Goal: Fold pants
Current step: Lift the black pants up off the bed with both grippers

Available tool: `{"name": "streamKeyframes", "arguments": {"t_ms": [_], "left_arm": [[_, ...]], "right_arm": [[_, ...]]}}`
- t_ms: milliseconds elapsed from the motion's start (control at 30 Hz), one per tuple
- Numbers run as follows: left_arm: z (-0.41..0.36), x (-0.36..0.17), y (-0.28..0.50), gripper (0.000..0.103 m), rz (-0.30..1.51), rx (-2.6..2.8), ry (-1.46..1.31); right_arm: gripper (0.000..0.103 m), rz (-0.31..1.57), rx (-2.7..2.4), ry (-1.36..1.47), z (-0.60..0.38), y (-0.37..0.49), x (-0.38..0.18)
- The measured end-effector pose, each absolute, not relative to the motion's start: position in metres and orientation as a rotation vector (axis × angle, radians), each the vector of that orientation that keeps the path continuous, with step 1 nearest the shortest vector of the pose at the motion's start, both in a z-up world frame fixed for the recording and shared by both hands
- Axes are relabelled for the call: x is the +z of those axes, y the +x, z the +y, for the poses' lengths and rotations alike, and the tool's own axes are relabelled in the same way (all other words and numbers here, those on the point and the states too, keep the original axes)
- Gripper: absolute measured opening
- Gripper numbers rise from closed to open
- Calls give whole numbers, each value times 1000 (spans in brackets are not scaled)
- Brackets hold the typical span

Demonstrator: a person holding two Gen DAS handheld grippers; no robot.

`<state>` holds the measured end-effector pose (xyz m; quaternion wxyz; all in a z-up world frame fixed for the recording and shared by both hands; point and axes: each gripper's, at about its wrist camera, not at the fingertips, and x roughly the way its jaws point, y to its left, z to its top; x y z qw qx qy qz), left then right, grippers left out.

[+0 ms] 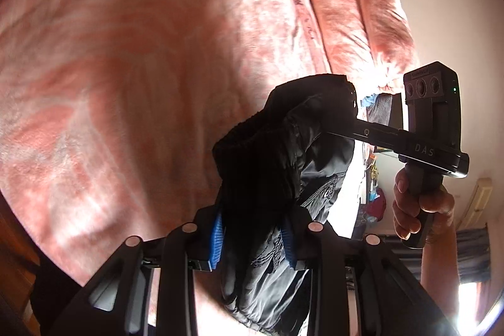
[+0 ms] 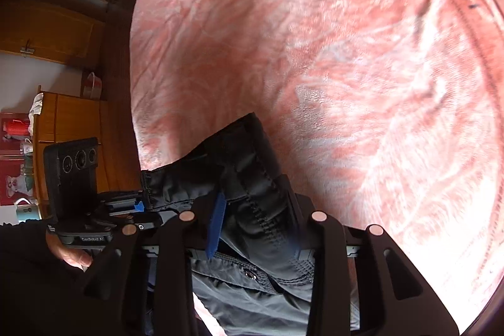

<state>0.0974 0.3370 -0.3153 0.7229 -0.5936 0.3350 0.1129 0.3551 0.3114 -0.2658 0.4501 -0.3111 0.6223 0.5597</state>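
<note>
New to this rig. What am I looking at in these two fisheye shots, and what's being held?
No robot: a person holds a hand-held two-finger gripper in each hand. Each picture comes from a camera on one gripper, looking along its fingers.

In the left wrist view, the left gripper is shut on the black pants; the right gripper grips their other end.

In the right wrist view, the right gripper clamps the same pants, beside the left gripper.

Beneath lies a pink blanket.

Pants [image 1: 271,178] above the bedspread [image 1: 126,52], between both tongs, pillows [image 1: 356,5] behind
</note>
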Motion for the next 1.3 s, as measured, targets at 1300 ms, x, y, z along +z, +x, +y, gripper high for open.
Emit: {"name": "streamKeyframes", "arguments": {"t_ms": [1300], "left_arm": [[191,-112,129,29,721,98,-821]], "right_arm": [[32,1166,1302,-508,105,360,-56]]}}
